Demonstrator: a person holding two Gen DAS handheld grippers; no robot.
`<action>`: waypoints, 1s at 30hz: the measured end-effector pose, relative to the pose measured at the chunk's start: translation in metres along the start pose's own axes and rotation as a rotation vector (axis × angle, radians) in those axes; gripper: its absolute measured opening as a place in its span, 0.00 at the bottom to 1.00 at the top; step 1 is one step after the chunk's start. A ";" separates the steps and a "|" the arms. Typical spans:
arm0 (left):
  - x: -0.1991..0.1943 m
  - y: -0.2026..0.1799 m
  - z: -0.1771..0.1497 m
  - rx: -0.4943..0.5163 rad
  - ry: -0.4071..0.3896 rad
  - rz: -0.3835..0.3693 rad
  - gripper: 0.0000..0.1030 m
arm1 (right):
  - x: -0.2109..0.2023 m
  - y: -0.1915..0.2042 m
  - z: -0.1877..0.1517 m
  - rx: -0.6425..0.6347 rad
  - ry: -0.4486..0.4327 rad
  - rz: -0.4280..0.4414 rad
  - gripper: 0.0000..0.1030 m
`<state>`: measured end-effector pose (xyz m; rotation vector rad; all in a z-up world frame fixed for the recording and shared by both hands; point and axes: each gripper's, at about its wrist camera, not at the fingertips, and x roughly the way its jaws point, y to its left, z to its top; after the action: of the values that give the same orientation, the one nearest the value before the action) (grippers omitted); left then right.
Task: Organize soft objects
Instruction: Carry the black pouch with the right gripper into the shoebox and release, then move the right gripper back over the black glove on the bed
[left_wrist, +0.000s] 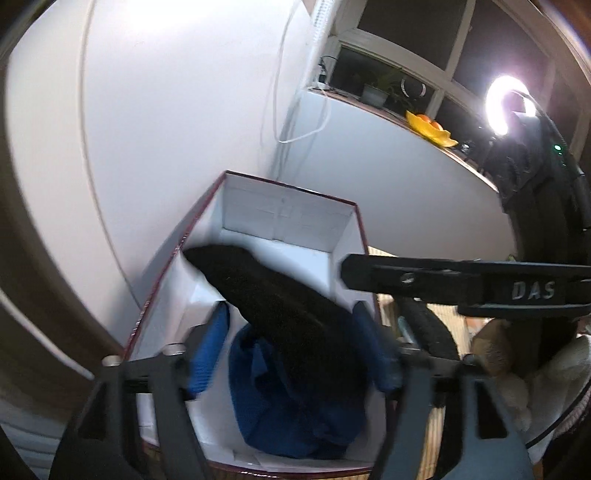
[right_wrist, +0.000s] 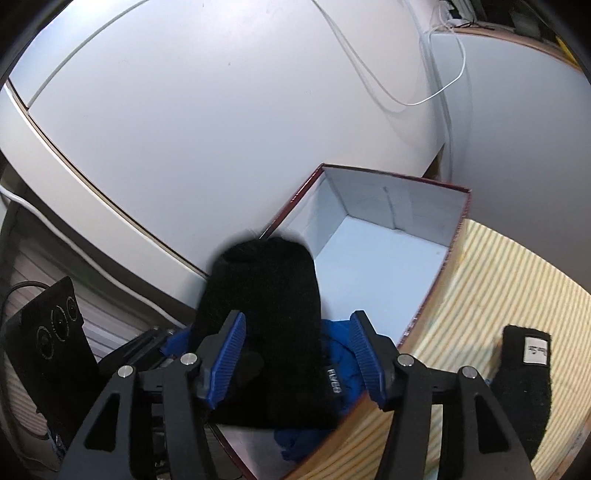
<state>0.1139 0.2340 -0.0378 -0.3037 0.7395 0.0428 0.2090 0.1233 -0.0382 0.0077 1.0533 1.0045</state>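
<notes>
Left gripper (left_wrist: 291, 347) over the box (left_wrist: 166, 295), jaws spread apart, blue pads clear of the black knit item (left_wrist: 280, 302), which lies slanted across the box's near end on top of blue cloth (left_wrist: 291, 413). Box (white inside, dark red rim) sits at the table's wall-side edge on a striped mat (right_wrist: 480, 295). Right gripper (right_wrist: 299, 358) jaws released too, black knit item (right_wrist: 266, 314) between pads, not pinched. Another black soft piece (right_wrist: 524, 373) with a white label lies on the mat, right of the box.
</notes>
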 end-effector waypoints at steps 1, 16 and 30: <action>-0.001 0.000 -0.001 0.003 0.003 0.010 0.68 | -0.004 -0.002 -0.001 0.006 -0.005 -0.005 0.54; -0.036 -0.042 -0.013 0.051 -0.045 -0.078 0.68 | -0.100 -0.045 -0.054 0.056 -0.104 -0.111 0.62; -0.048 -0.110 -0.033 0.123 -0.022 -0.224 0.68 | -0.204 -0.112 -0.120 0.158 -0.171 -0.280 0.67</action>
<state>0.0724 0.1230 -0.0009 -0.2661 0.6793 -0.2102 0.1754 -0.1344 -0.0063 0.0724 0.9443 0.6542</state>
